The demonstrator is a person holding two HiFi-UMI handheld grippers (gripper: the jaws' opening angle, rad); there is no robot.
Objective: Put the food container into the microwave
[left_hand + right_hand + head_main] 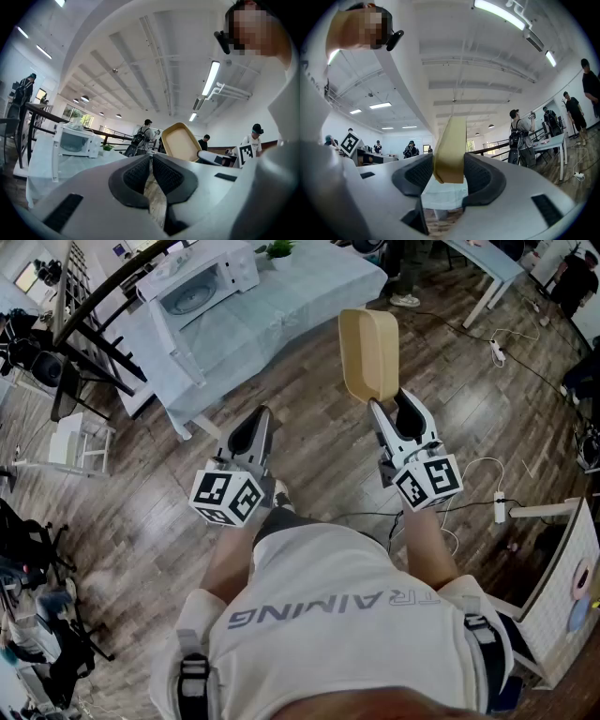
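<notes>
Wood flooring runs to a cloth-covered table [281, 315] well ahead, where the microwave [199, 285] sits. The food container [367, 351] stands on edge, clamped at one rim by the right gripper [386, 405], so carry it slowly or it may pivot. The left gripper [260, 420], jaws together and empty, can steady it. Whether the microwave's door is open is unclear.
</notes>
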